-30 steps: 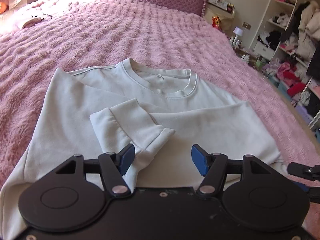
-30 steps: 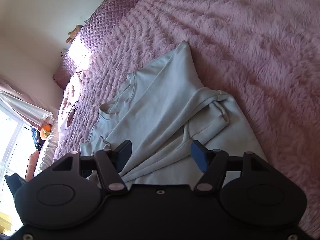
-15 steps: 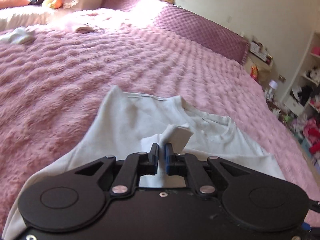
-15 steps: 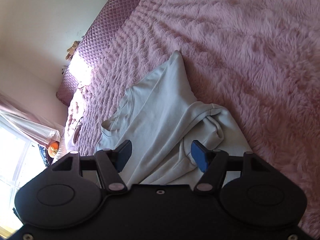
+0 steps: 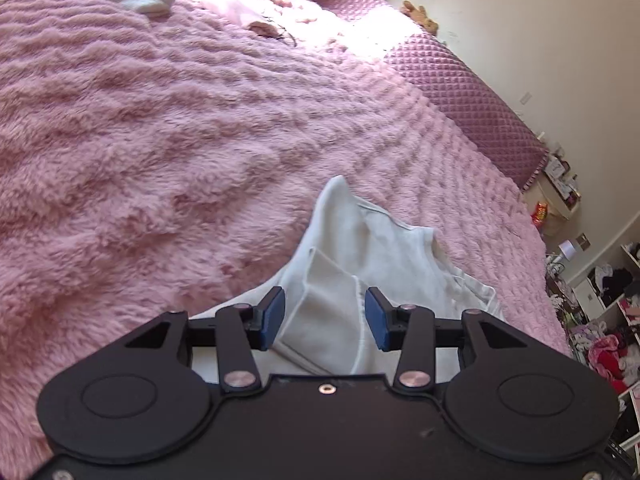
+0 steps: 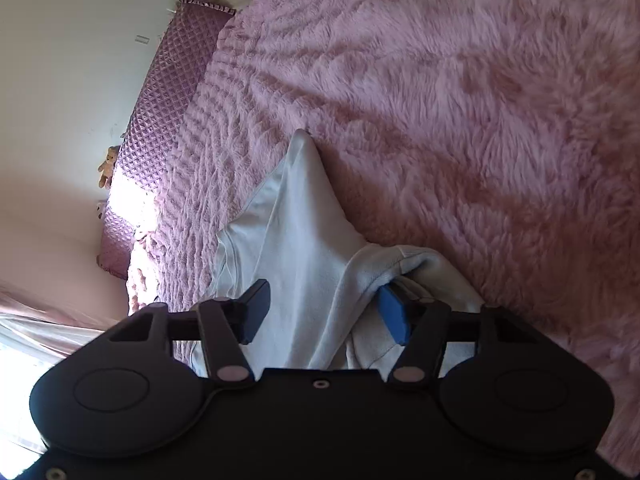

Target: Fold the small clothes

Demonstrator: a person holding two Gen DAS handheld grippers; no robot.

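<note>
**Between the jaws, a limp sweatshirt on the bed**

Nearest, the left gripper [image 5: 325, 312] was opening, a folded sleeve [image 5: 320, 320] loose between its pads. The right gripper [image 6: 326, 312] was closing around bunched cloth, not yet pinching. Soft and light, the white sweatshirt [image 6: 296, 236] looked best pinched at hems, its length running away toward the collar across the pink blanket [image 5: 160, 140].

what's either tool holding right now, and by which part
Nothing gripped: left tool is opening over the sweatshirt's folded sleeve; right tool is closing around bunched fabric, pads not pressing yet.
</note>
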